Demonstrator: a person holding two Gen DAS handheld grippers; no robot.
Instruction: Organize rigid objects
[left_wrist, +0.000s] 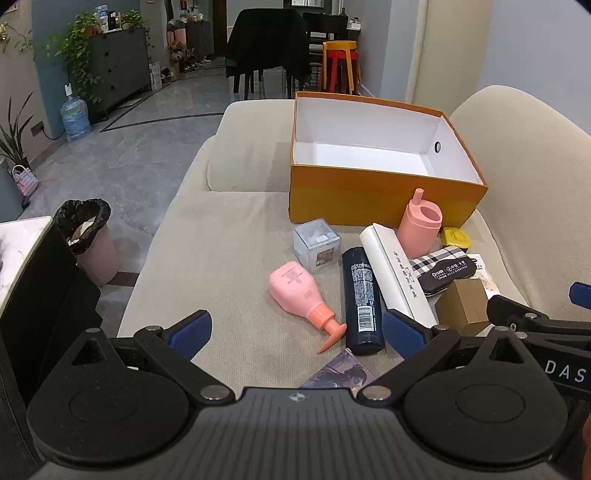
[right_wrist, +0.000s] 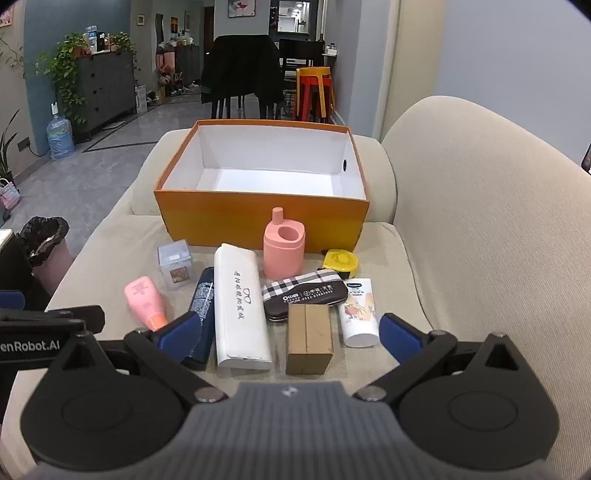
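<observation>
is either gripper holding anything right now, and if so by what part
Nothing is held. The left gripper and the right gripper both stand wide open above the items on the sofa, fingers touching none of them; the orange box is empty.

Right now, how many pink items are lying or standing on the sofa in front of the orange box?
2. The pink pump bottle lies on its side at the left of the group. The pink cup stands upright just before the orange box. Others may be hidden behind the grippers.

left tool open, right tool open
</observation>
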